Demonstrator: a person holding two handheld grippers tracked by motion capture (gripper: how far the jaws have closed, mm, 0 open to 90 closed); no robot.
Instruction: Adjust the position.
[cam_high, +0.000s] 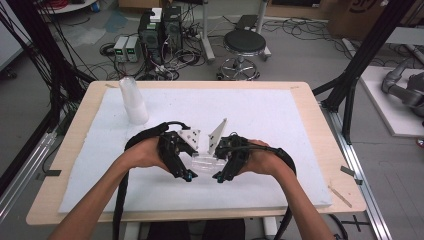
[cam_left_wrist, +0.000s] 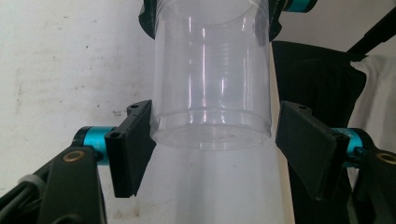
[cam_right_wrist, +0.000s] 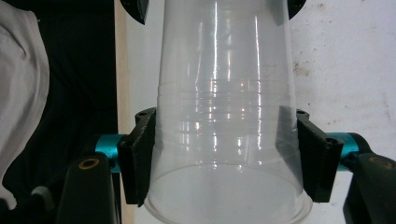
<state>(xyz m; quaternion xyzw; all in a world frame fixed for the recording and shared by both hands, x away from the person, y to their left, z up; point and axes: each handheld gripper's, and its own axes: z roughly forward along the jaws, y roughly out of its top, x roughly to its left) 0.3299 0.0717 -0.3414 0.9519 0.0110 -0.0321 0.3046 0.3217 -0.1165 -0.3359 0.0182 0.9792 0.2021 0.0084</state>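
Right claw (cam_right_wrist: 224, 158) clamps our clear cup (cam_right_wrist: 226, 116) near its rim, the cup lying level between both hands. Left claw (cam_left_wrist: 212, 149) brackets its base end, one pad (cam_left_wrist: 133, 144) touching, the other apart. Farther off stands a cup stack (cam_high: 133, 100).

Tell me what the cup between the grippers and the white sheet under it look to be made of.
Cup: thin clear plastic, glossy; the background shows through, bright streaks run down its ribbed wall. White sheet: probably foam board, matte and slightly grainy, scuffed with grey specks, lying on a pale wooden table.
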